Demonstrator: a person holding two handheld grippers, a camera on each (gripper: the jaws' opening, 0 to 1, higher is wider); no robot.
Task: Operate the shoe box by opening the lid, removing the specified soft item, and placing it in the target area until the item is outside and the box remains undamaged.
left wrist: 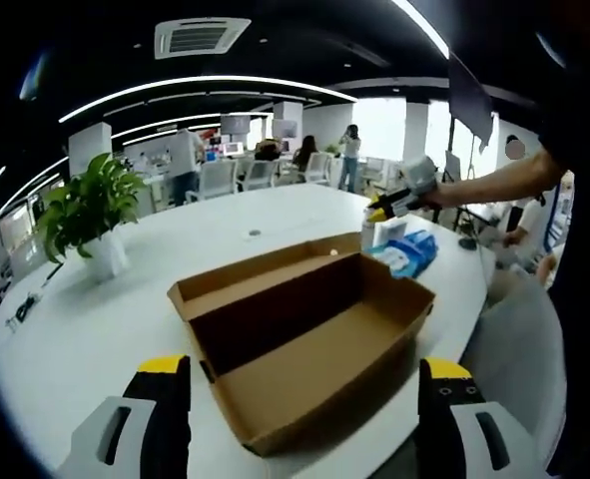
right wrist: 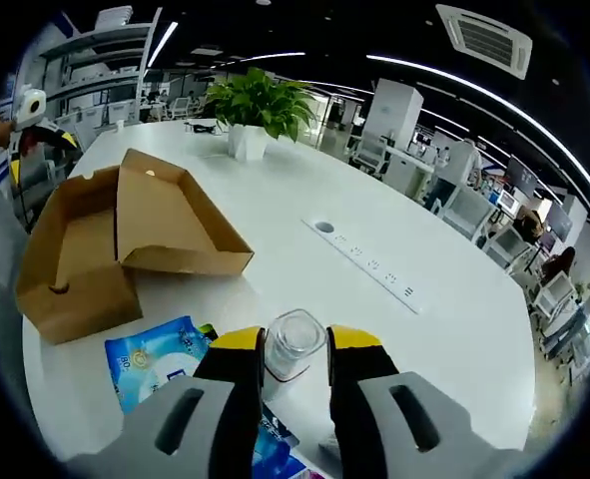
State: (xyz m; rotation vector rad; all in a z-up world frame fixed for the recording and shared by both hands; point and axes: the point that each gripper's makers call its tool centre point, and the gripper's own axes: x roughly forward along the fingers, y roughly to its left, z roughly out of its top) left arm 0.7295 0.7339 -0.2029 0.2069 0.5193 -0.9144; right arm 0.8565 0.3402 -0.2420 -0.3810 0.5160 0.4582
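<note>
Open-plan office space with ceiling light strips, desks and chairs surrounds a large white oval worktop [left wrist: 95, 329]. On it, in the left gripper view, the left hand-held gripper [left wrist: 304, 419] has its yellow-tipped jaws spread wide apart, hovering just short of the near end of the brown cardboard shoe box [left wrist: 304, 339], whose lid is folded back and whose visible interior is bare. Beyond the box's far end lies a blue soft plastic packet [left wrist: 406, 251], on the worktop and outside the box. Above it the right hand-held gripper [left wrist: 394, 205] is held by a person's outstretched arm. In the right gripper view, that gripper's jaws are nearly pressed together, pinching a clear plastic cup-like container [right wrist: 293, 344] between them, with the blue packet just beside and partly beneath them. Farther off stands a green potted plant in a white pot [right wrist: 255, 110], near the worktop's edge.
</note>
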